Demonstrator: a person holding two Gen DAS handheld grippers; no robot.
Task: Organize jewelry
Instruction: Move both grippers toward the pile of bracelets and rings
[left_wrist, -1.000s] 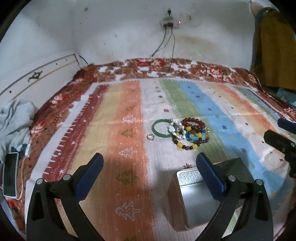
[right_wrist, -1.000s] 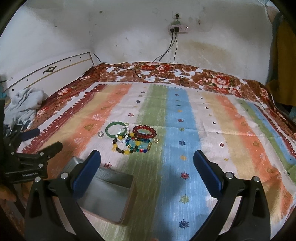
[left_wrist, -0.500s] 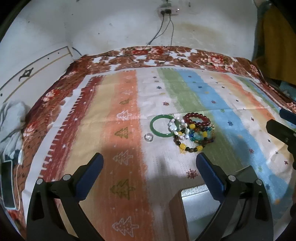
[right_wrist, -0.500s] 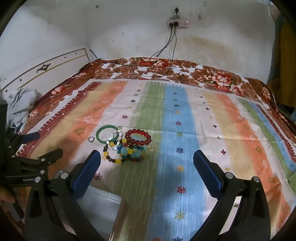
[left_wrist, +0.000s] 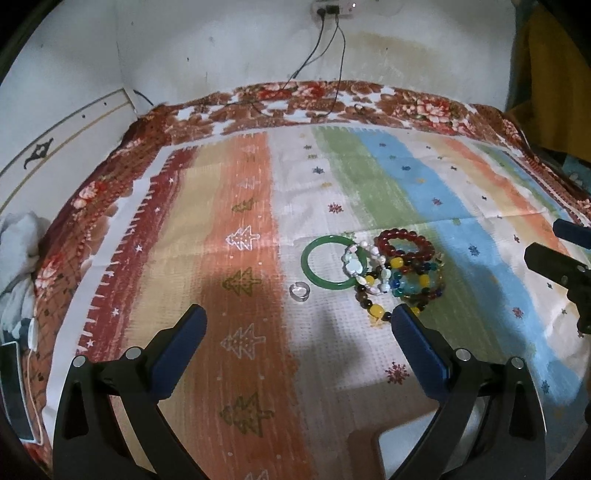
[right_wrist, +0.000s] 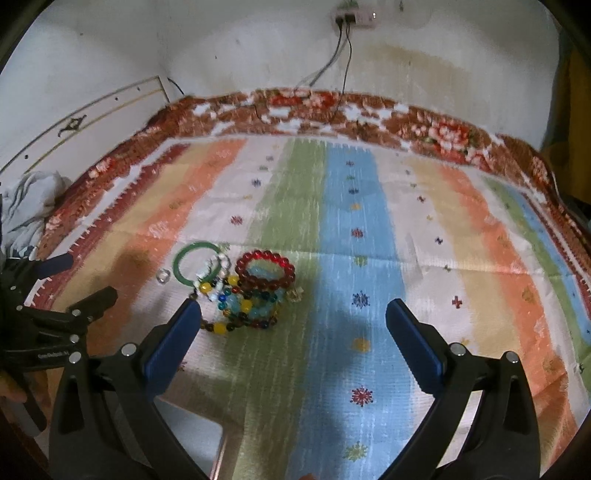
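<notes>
Left gripper (left_wrist: 297, 328): jaws spread wide, empty; small ring (left_wrist: 299, 290) just ahead between the fingers, green bangle (left_wrist: 332, 266) beyond it.
Right gripper (right_wrist: 293, 319): also spread and empty; beaded bracelets (right_wrist: 255, 291) heaped off its left finger.
Tin (left_wrist: 397, 456): low behind the grippers, only its edge showing.
Risk: bracelets overlap, so a pinch may lift several or snag the bangle.
Surface: striped bed cover (right_wrist: 369, 229), soft, floral blanket under it.
Room: stained white wall, socket with cables.
</notes>
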